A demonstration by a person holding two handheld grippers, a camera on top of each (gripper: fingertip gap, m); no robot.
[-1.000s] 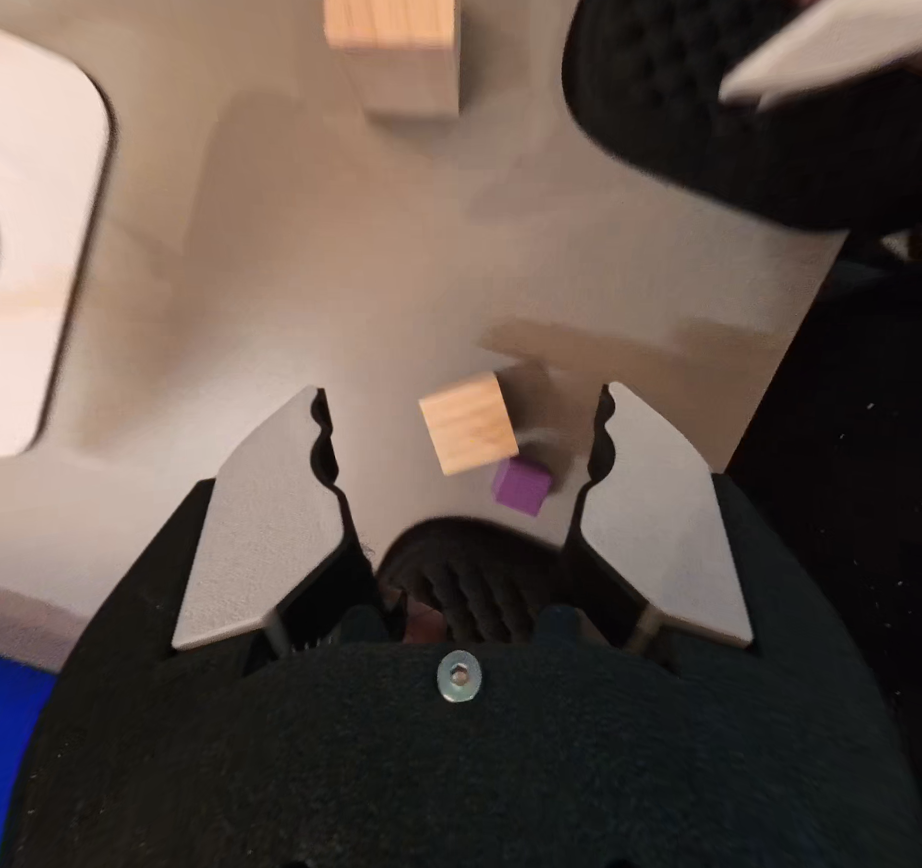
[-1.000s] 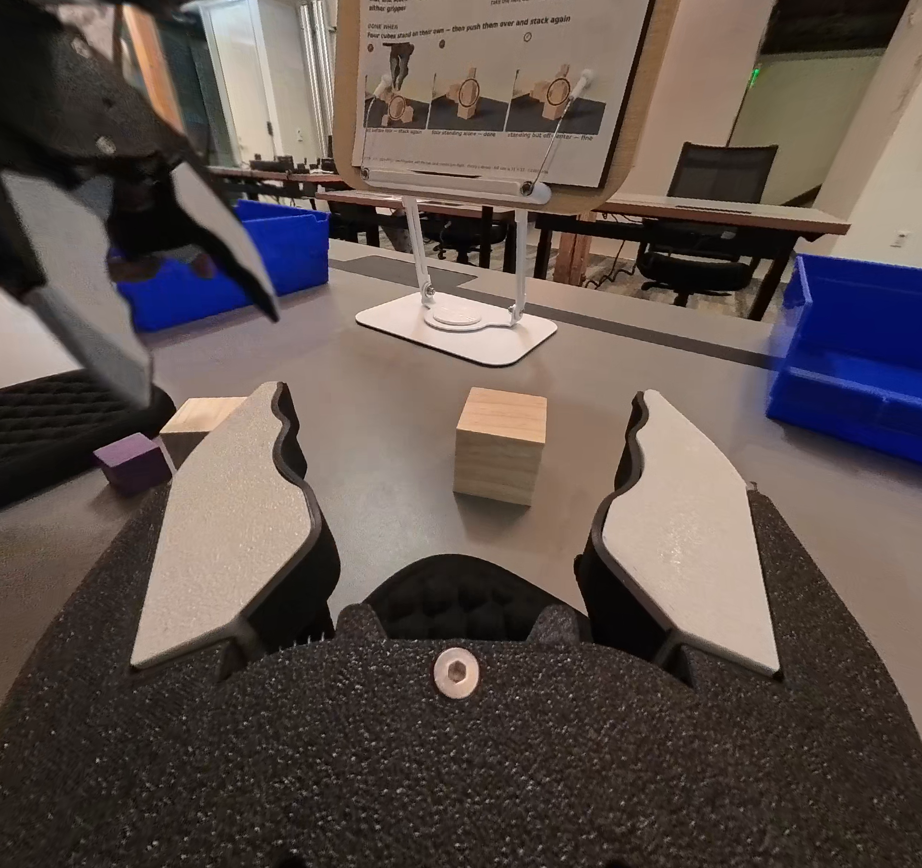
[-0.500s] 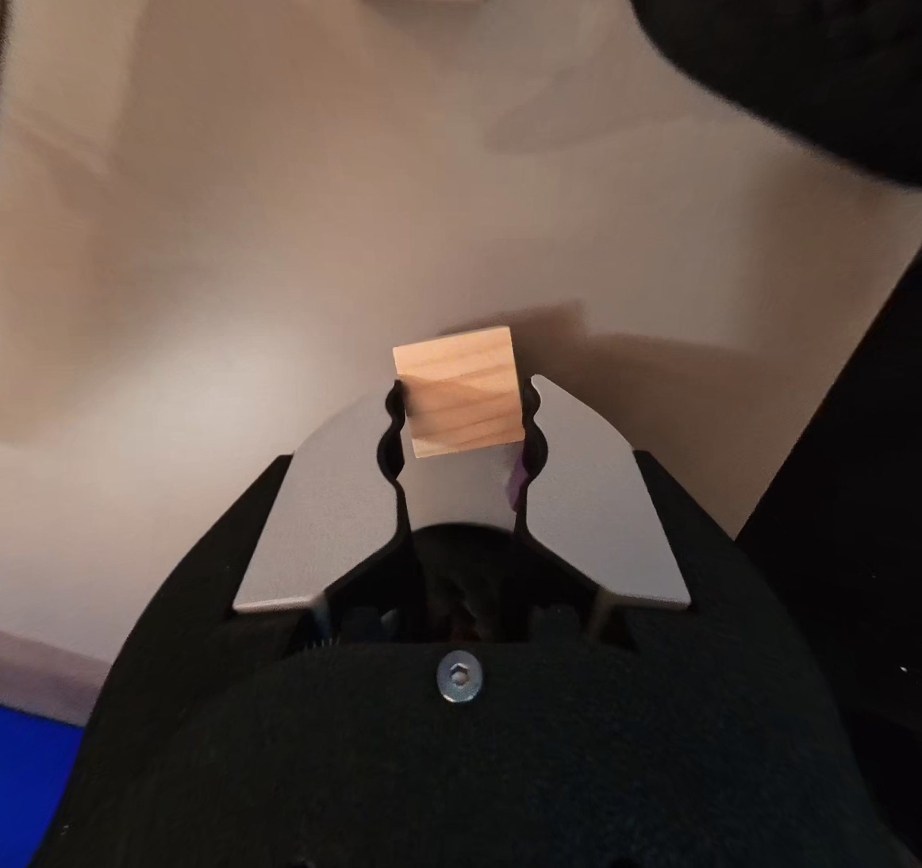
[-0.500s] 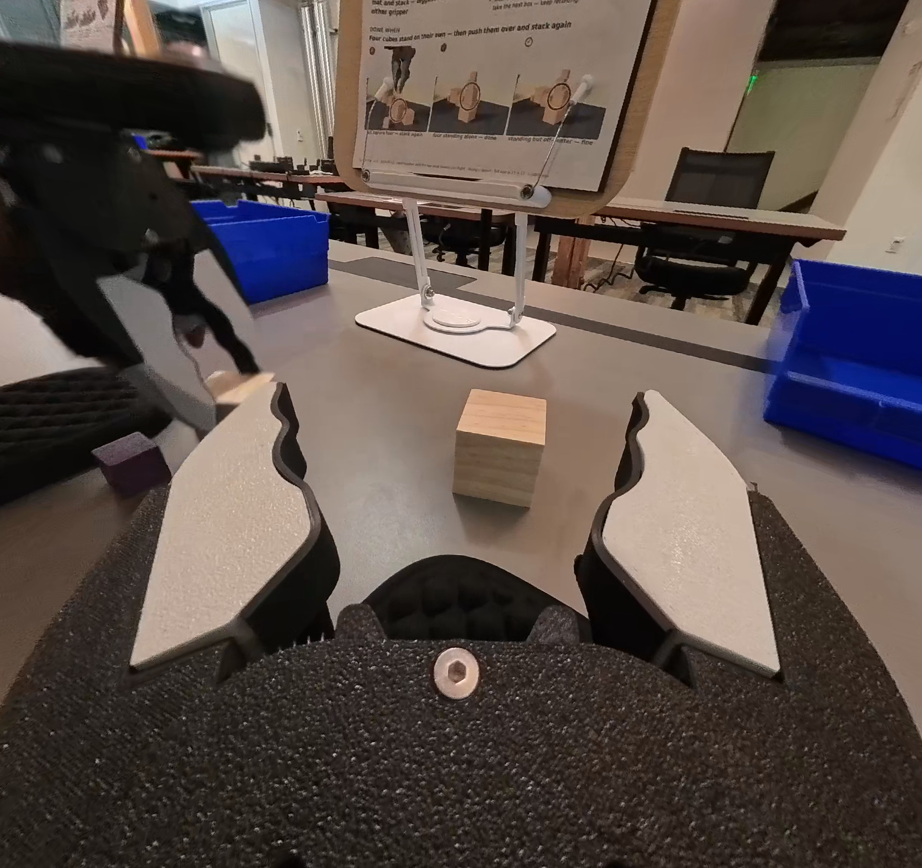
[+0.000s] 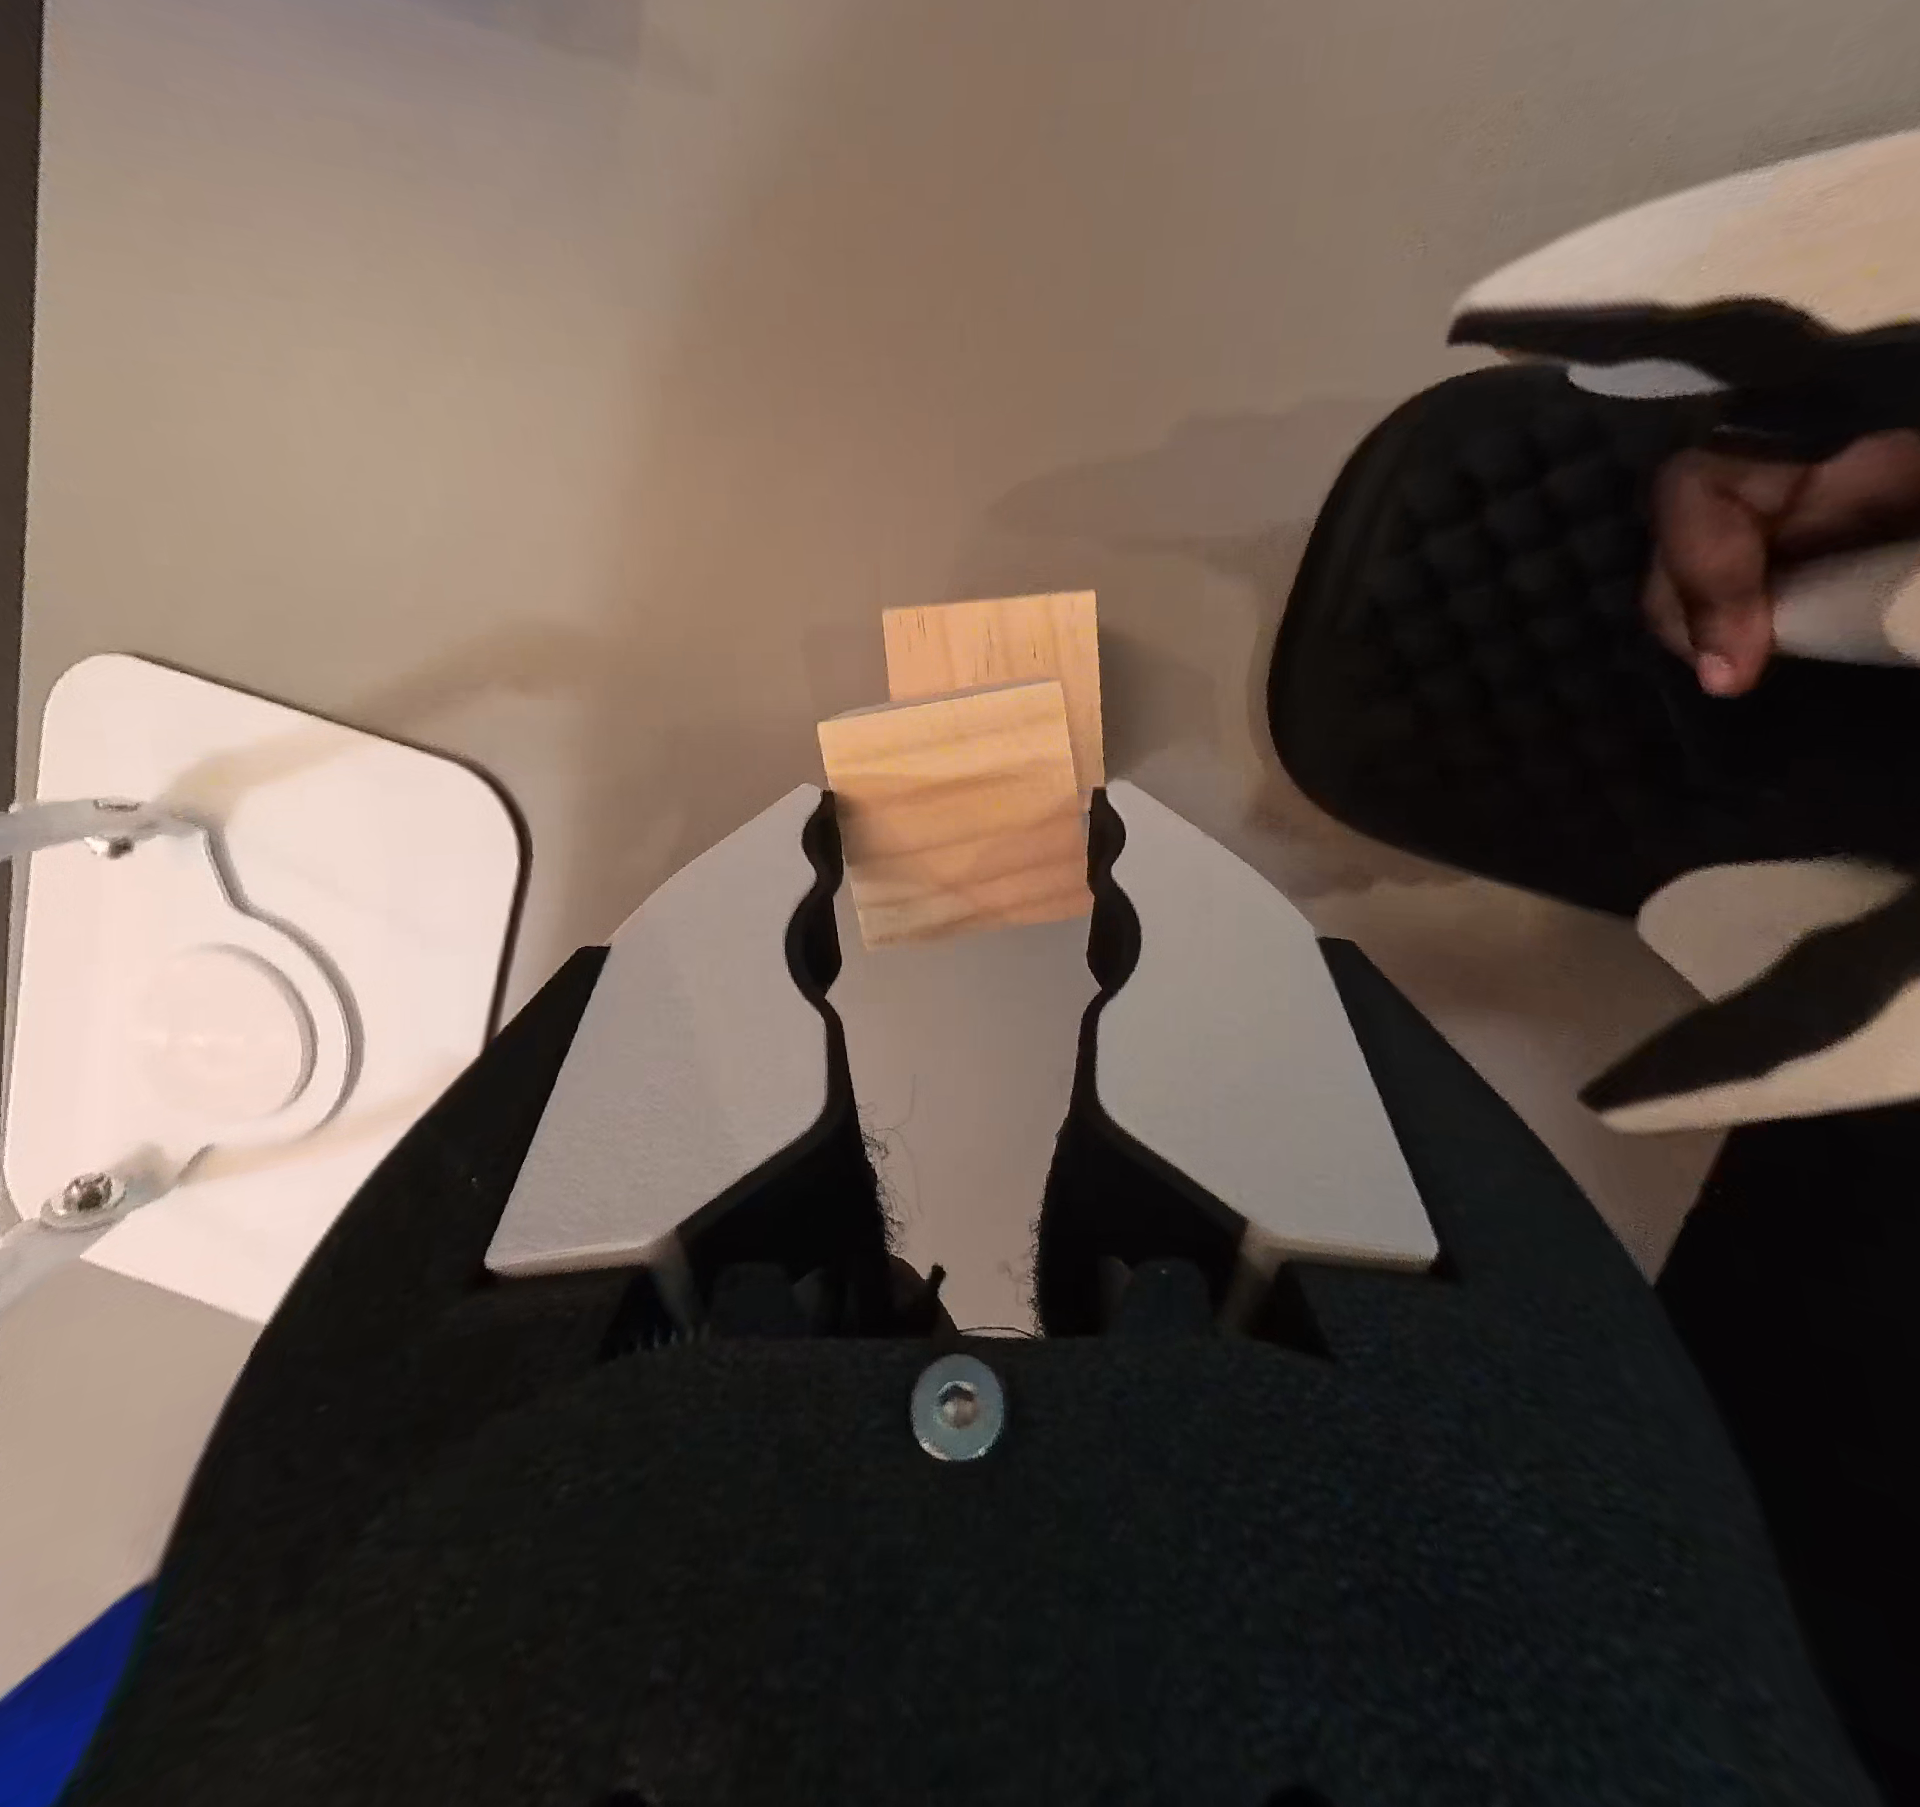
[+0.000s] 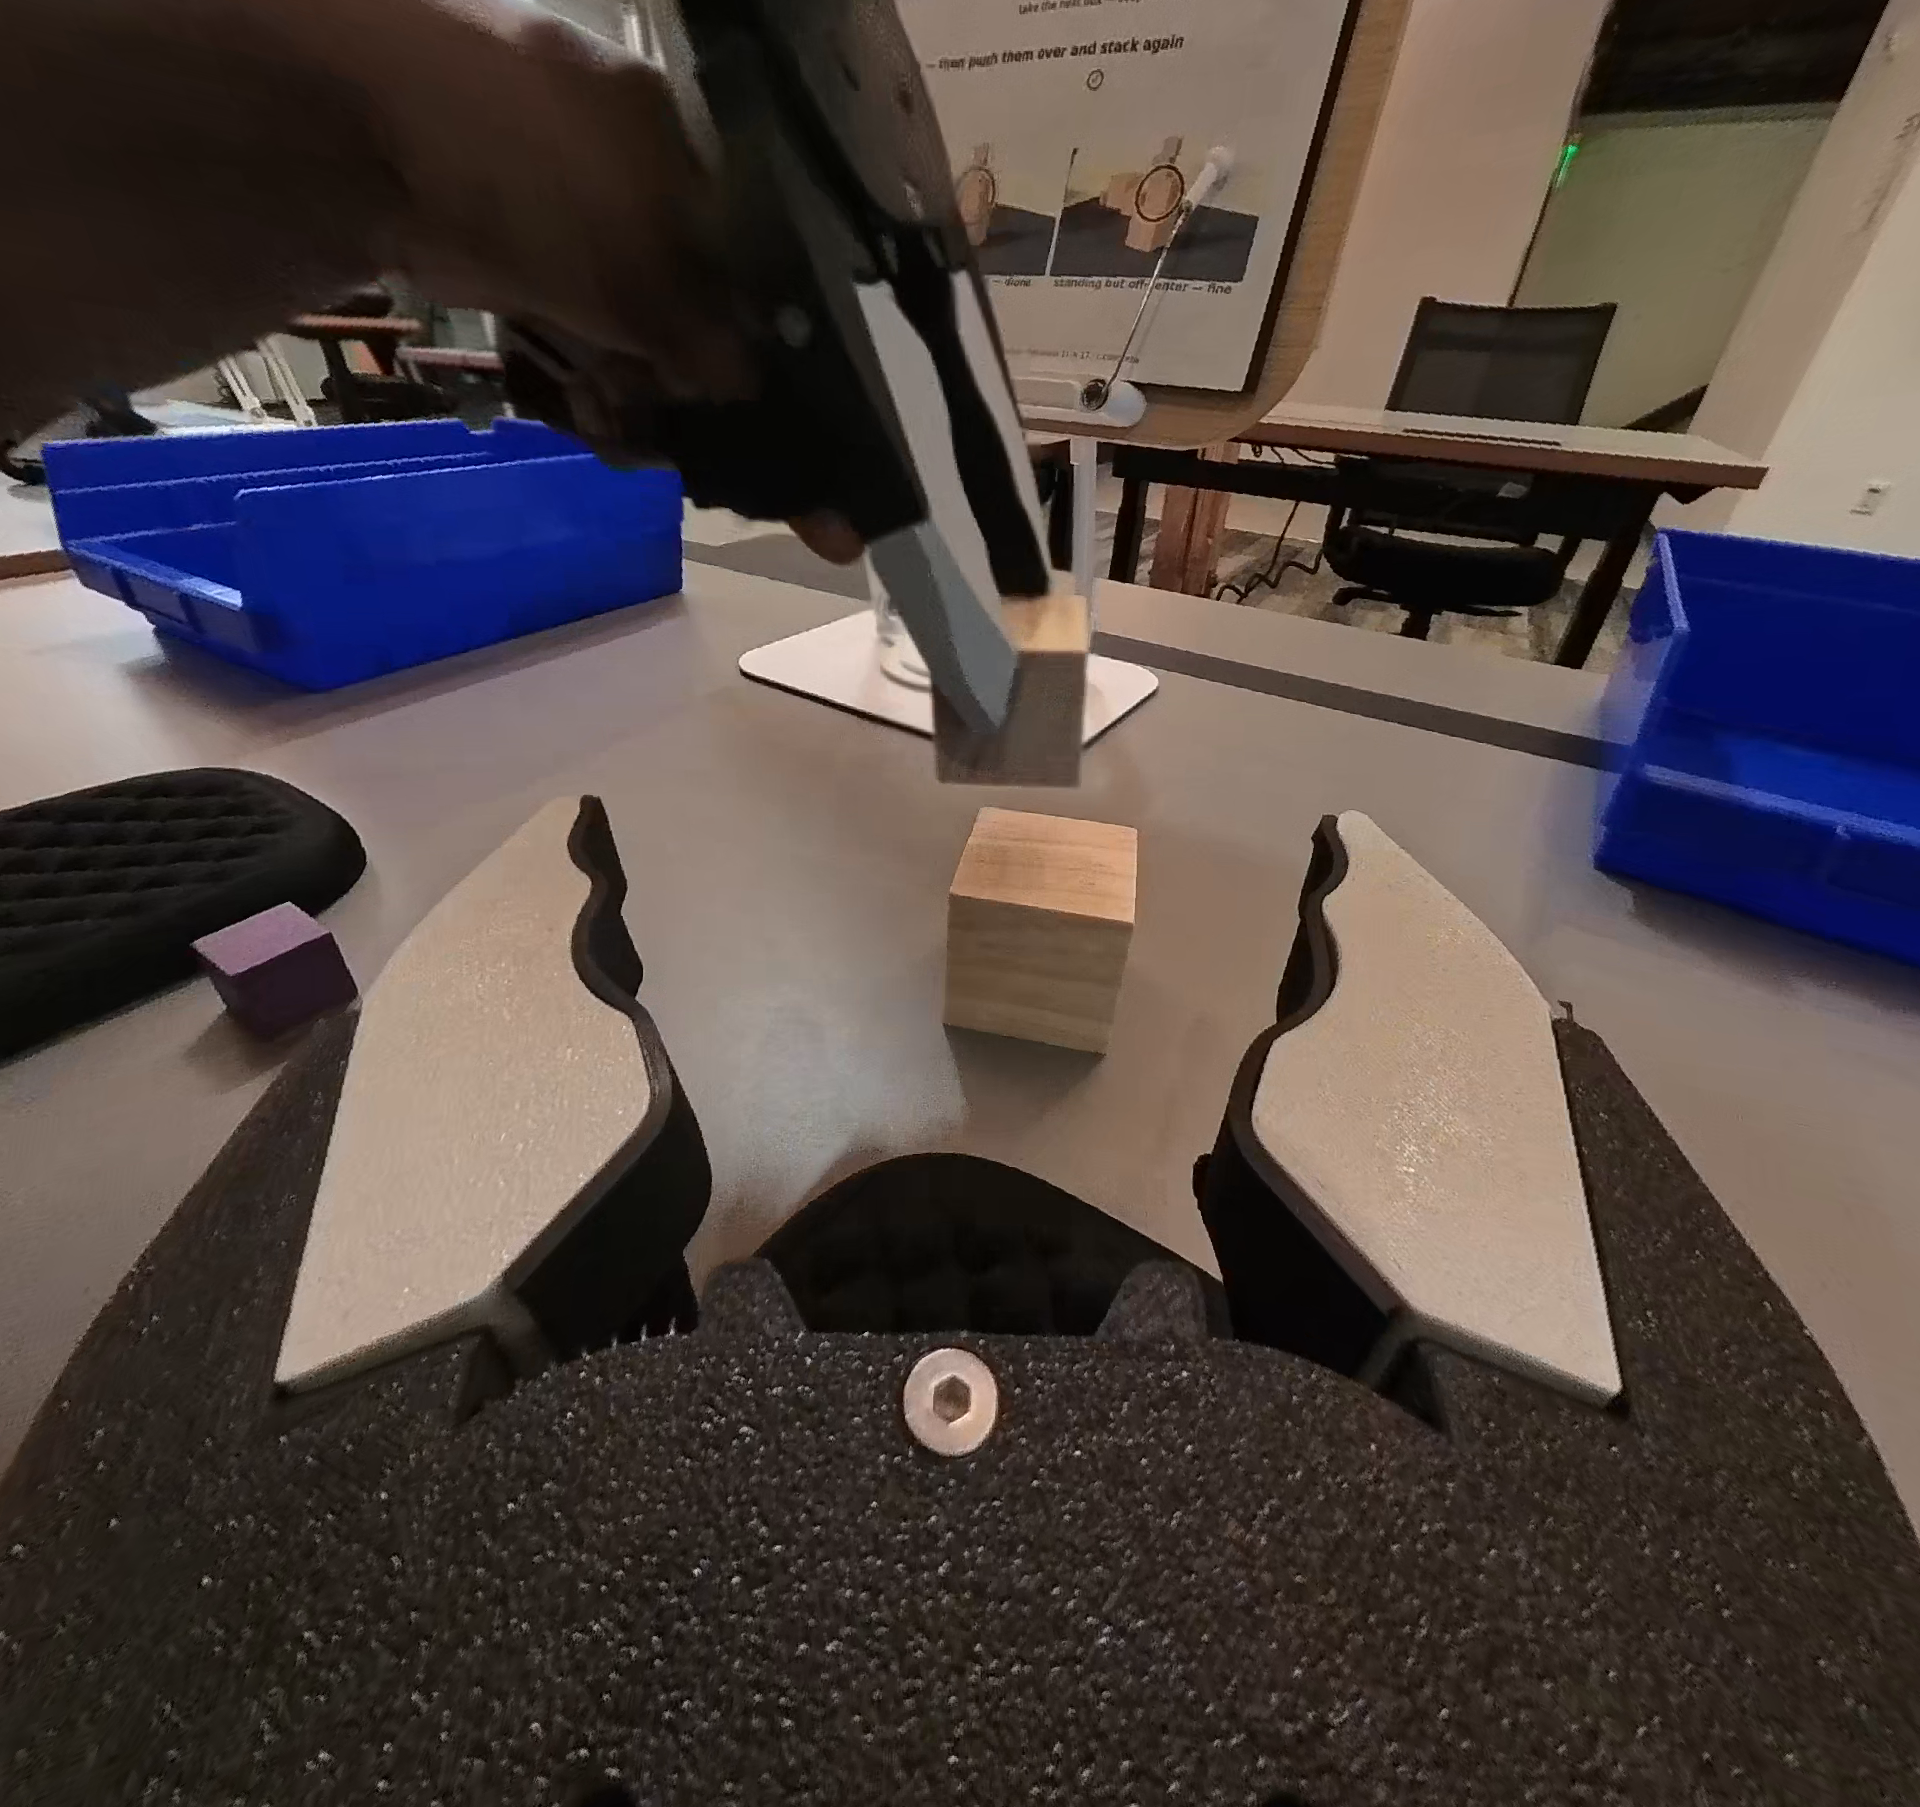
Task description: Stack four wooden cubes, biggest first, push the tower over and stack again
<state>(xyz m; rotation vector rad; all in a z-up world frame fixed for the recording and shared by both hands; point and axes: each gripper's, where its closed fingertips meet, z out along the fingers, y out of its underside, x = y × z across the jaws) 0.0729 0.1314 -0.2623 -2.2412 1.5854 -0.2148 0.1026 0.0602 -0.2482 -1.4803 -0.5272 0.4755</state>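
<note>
My left gripper (image 5: 958, 807) is shut on a small wooden cube (image 5: 956, 812), both pads pressed on its sides. It holds the cube in the air just above a larger wooden cube (image 5: 997, 651) that stands on the grey table (image 5: 727, 303). The right wrist view shows the same: the left gripper (image 6: 997, 677) comes down from the upper left with the small cube (image 6: 1023, 708) over the larger cube (image 6: 1039, 931). My right gripper (image 6: 956, 884) is open and empty, low over the table, with the larger cube between and beyond its fingertips, untouched.
A small purple cube (image 6: 275, 968) lies at the left beside a black foam pad (image 6: 135, 864). A white stand base (image 6: 831, 677) carrying an instruction board stands behind the cubes. Blue bins stand at the left (image 6: 364, 552) and right (image 6: 1766, 739).
My left gripper closed on the small wooden cube beside the purple cube, lifted it and carried it over the larger cube. My right gripper stayed open and nearly still.
</note>
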